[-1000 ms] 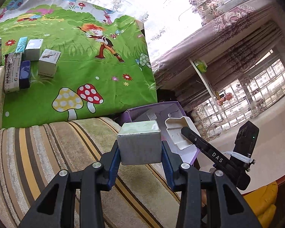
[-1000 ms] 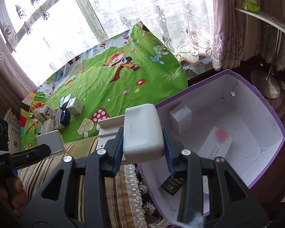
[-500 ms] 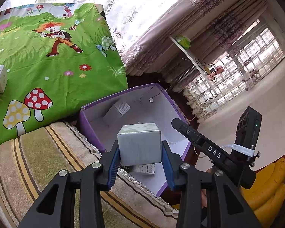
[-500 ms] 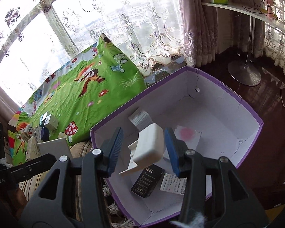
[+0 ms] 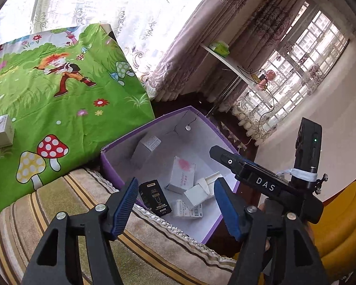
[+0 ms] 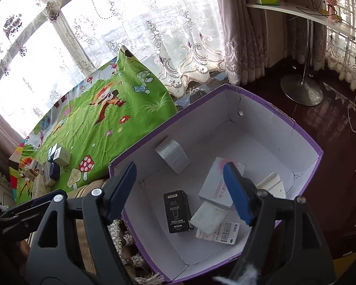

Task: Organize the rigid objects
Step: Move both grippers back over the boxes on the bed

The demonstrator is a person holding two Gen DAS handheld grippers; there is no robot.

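Purple-walled, white-lined cardboard box, collection point: small cartons lie loose on its floor, while left gripper and right gripper hover above, jaws apart, empty.

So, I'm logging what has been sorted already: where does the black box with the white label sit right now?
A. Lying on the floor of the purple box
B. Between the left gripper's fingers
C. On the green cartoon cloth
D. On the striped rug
A: the black box lies flat on the white floor inside the purple box, beside other small cartons, while both grippers hang open and hold nothing.
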